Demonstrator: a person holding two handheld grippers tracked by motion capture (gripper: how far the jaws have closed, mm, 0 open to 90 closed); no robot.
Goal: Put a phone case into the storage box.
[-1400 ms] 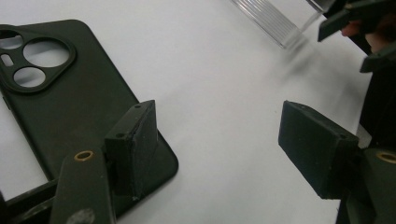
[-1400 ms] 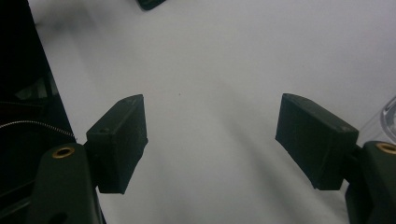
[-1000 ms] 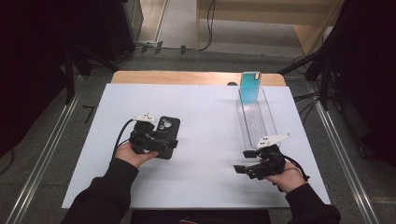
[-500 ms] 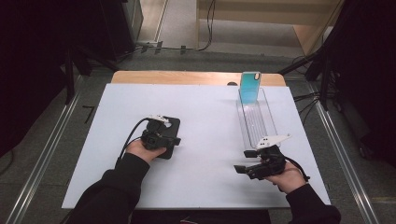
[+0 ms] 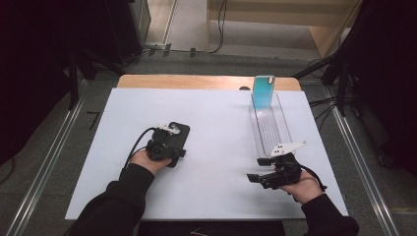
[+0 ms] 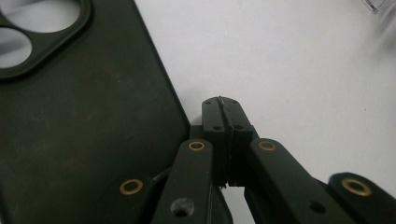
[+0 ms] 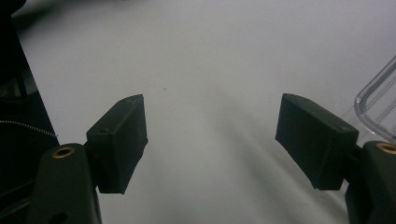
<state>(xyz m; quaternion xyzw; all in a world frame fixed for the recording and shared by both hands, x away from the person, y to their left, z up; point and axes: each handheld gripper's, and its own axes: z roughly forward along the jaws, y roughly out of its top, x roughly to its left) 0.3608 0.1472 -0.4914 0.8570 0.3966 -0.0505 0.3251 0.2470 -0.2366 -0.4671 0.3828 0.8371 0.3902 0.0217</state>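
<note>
I hold my left gripper [image 6: 223,122], jaws pressed together and empty, beside the flat black plastic phone case [image 6: 79,121] near the table's [image 5: 216,118] left edge; my right gripper [image 7: 212,135] gapes idle, so next I must part the left jaws and pinch the case's rim.

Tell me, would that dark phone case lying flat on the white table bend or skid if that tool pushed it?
The dark matte phone case with round camera cut-outs is a thin empty shell, so it is probably light and somewhat bendy. Lying flat on the smooth white table, it would likely slide, not tip. The left tool, shut beside its edge, could probably nudge it easily.
</note>
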